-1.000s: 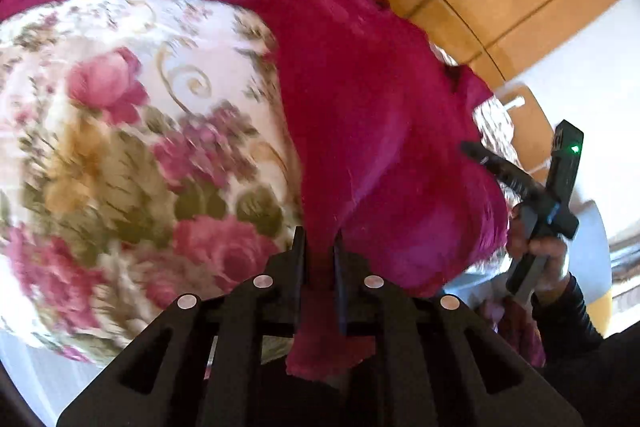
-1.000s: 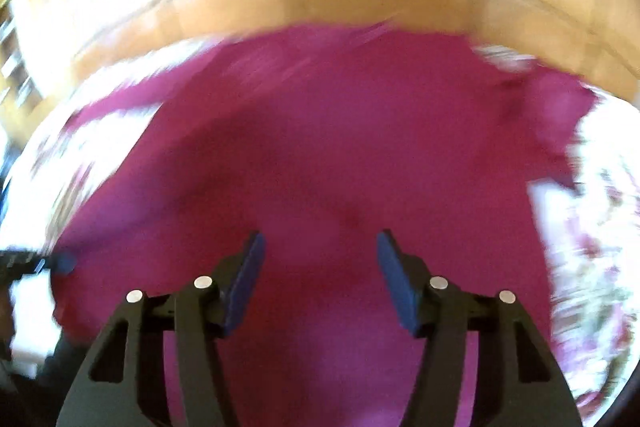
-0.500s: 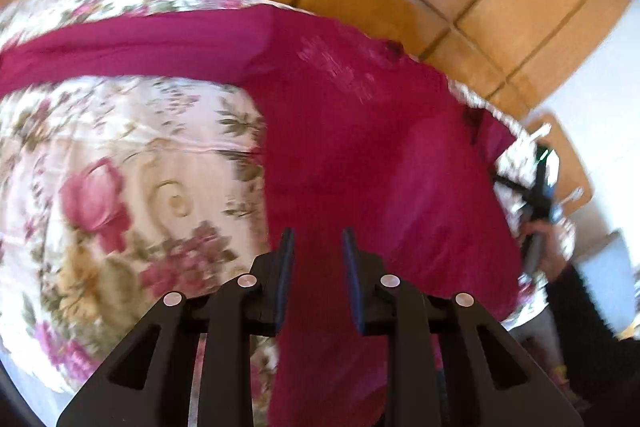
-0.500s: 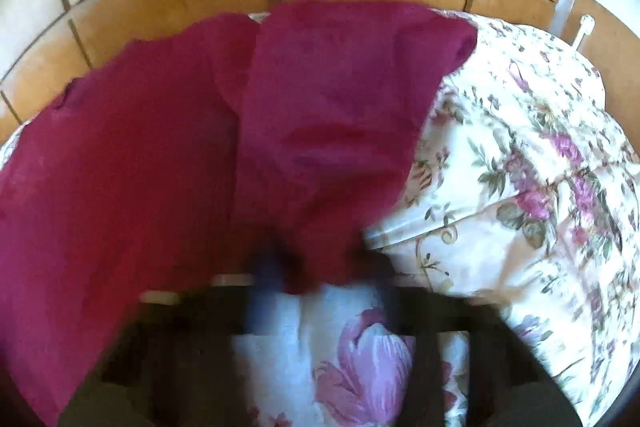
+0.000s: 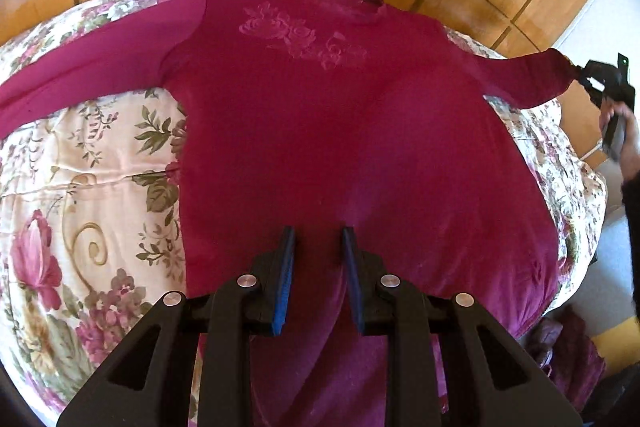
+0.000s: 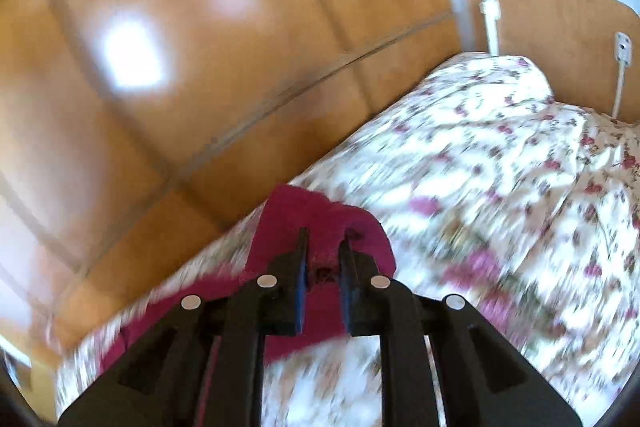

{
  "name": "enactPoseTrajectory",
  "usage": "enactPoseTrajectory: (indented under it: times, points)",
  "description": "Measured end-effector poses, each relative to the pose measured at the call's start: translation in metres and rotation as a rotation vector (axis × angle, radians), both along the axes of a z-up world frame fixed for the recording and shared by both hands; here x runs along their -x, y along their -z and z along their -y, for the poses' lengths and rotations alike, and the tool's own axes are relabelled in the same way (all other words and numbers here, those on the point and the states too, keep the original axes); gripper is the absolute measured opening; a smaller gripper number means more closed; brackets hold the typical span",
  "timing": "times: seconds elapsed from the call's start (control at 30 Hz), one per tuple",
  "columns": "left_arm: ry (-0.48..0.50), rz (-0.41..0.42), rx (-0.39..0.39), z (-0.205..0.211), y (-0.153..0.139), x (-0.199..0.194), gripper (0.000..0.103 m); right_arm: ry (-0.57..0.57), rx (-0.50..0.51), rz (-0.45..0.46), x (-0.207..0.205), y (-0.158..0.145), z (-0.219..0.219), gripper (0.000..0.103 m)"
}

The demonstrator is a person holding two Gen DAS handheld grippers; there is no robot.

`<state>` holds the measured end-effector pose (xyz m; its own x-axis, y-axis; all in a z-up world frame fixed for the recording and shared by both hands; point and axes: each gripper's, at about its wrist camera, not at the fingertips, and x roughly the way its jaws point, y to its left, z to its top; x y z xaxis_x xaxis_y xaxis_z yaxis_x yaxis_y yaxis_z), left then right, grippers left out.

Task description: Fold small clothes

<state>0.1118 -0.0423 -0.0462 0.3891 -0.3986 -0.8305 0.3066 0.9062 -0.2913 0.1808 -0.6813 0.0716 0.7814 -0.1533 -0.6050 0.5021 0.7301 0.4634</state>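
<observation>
Our right gripper (image 6: 322, 247) just clamped the sleeve cuff (image 6: 320, 215), seemingly, pulling it toward 3 o'clock; left gripper (image 5: 316, 239) fingers released the sweater (image 5: 340, 131), apart.

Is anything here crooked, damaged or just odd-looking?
Nothing looks damaged. The magenta top lies spread on the floral bedspread, but its hem hangs off the bed's edge, and the right tongs grip one sleeve cuff, stretching it sideways.
</observation>
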Motion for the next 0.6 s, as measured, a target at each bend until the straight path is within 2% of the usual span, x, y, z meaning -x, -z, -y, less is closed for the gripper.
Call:
enactPoseTrajectory:
  times: [0.03, 0.1, 0.13, 0.17, 0.2, 0.3, 0.33, 0.4, 0.57, 0.6]
  points:
    - [-0.001, -0.001, -0.002, 0.0, 0.0, 0.0, 0.023, 0.041, 0.009, -0.018, -0.005, 0.0, 0.011, 0.021]
    - [0.001, 0.003, -0.014, 0.002, 0.0, 0.0, 0.023, 0.088, 0.042, -0.061, -0.02, 0.003, 0.03, 0.061]
    - [0.001, 0.004, -0.016, 0.002, 0.0, 0.0, 0.023, 0.11, 0.045, -0.084, -0.024, 0.009, 0.044, 0.092]
    - [0.0, 0.005, -0.015, 0.002, 0.0, 0.001, 0.023, 0.176, 0.055, -0.104, -0.021, 0.013, 0.048, 0.092]
    - [-0.002, 0.006, -0.013, 0.002, 0.0, 0.0, 0.023, 0.193, 0.056, -0.098, -0.016, 0.016, 0.048, 0.092]
    - [-0.005, 0.004, 0.002, -0.001, 0.001, 0.001, 0.023, 0.093, 0.021, -0.088, -0.001, 0.029, 0.023, 0.092]
    - [-0.005, 0.004, 0.007, -0.002, 0.001, 0.0, 0.023, 0.046, 0.02, -0.092, 0.007, 0.033, 0.015, 0.092]
    - [-0.006, 0.007, 0.015, -0.003, 0.001, 0.0, 0.023, -0.086, 0.001, -0.106, 0.029, 0.05, -0.028, 0.09]
    - [-0.019, 0.029, 0.04, -0.01, -0.002, 0.005, 0.023, -0.454, -0.142, -0.185, 0.069, 0.1, -0.133, 0.068]
    - [-0.023, 0.033, 0.048, -0.013, -0.002, 0.008, 0.023, -0.496, -0.155, -0.205, 0.075, 0.107, -0.148, 0.066]
